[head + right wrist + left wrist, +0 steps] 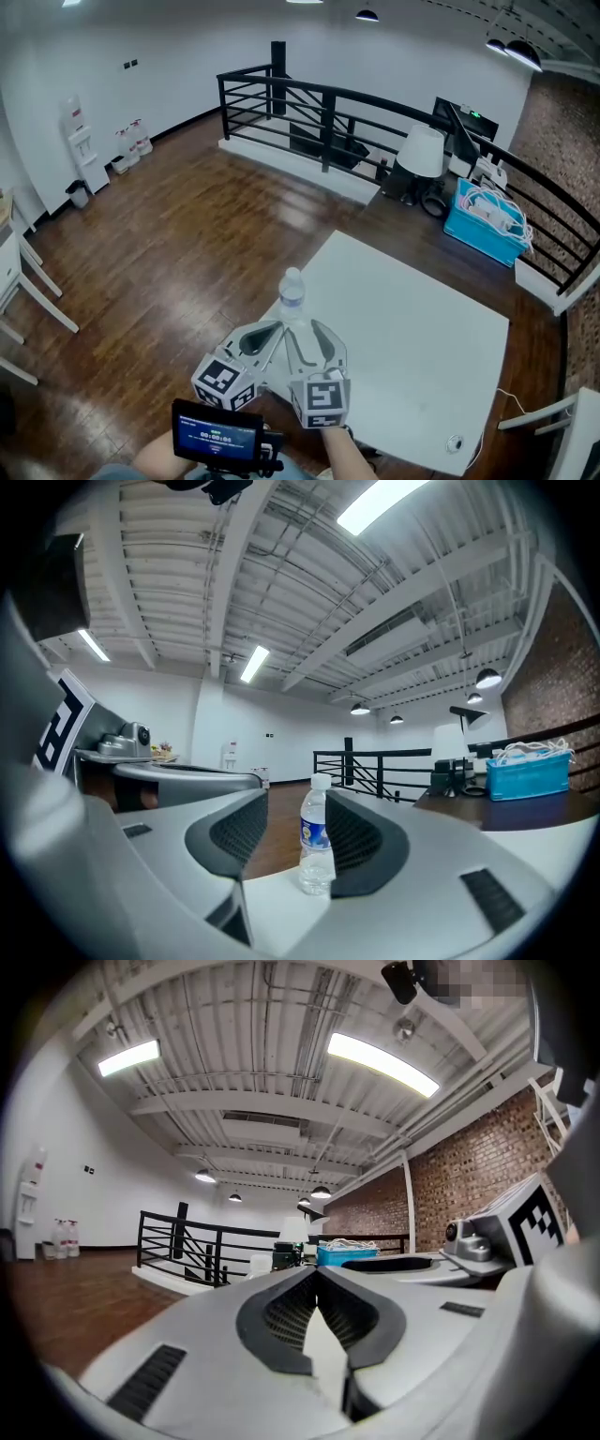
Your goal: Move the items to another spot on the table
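A clear water bottle with a white cap and blue label stands upright near the left corner of the white table. My right gripper is just behind it and is open. In the right gripper view the bottle stands on the table between the two dark pads; the right pad is close beside it and the left pad is clearly apart. My left gripper sits beside the right one, left of the bottle. In the left gripper view its tips meet with nothing between them.
A black railing runs behind the table. Beyond it are a white lamp and a blue basket of cables. A small round object lies near the table's front right edge. A small screen sits below the grippers.
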Demonstrator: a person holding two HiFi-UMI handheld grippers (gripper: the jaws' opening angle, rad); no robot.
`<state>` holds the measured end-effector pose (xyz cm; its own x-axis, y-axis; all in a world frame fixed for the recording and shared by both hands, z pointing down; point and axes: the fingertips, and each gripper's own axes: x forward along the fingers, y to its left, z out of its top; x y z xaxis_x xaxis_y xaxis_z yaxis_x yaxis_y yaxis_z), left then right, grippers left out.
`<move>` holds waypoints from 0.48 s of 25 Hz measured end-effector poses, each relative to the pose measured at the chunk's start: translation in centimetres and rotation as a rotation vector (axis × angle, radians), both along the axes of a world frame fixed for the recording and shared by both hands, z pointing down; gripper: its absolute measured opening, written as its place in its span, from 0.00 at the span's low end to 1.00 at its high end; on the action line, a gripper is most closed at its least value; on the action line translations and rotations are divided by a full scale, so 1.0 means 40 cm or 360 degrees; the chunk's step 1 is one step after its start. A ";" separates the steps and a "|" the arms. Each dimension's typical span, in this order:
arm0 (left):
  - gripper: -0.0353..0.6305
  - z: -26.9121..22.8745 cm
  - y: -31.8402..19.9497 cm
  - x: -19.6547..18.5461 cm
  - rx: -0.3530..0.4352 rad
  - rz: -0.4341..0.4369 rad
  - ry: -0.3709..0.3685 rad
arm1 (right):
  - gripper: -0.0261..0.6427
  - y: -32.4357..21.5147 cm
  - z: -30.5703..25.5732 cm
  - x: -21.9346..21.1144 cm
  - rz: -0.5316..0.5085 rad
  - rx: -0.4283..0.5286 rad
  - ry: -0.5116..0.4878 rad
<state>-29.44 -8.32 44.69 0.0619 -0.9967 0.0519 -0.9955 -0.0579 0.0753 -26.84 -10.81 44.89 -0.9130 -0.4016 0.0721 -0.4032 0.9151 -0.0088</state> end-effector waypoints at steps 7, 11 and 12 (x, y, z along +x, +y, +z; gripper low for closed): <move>0.07 0.029 -0.007 -0.088 -0.0025 -0.0007 0.0016 | 0.37 -0.024 0.040 -0.087 0.0026 0.0020 -0.0007; 0.07 0.043 -0.013 -0.130 -0.0053 0.0005 0.0026 | 0.41 -0.041 0.058 -0.125 0.0055 0.0016 0.0033; 0.07 0.049 -0.016 -0.141 -0.0059 0.0005 0.0026 | 0.41 -0.049 0.063 -0.134 0.0063 0.0022 0.0040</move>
<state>-35.08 -8.96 46.66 0.0664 -0.9940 0.0875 -0.9939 -0.0581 0.0934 -32.22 -12.75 47.39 -0.8942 -0.4388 0.0888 -0.4393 0.8982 0.0145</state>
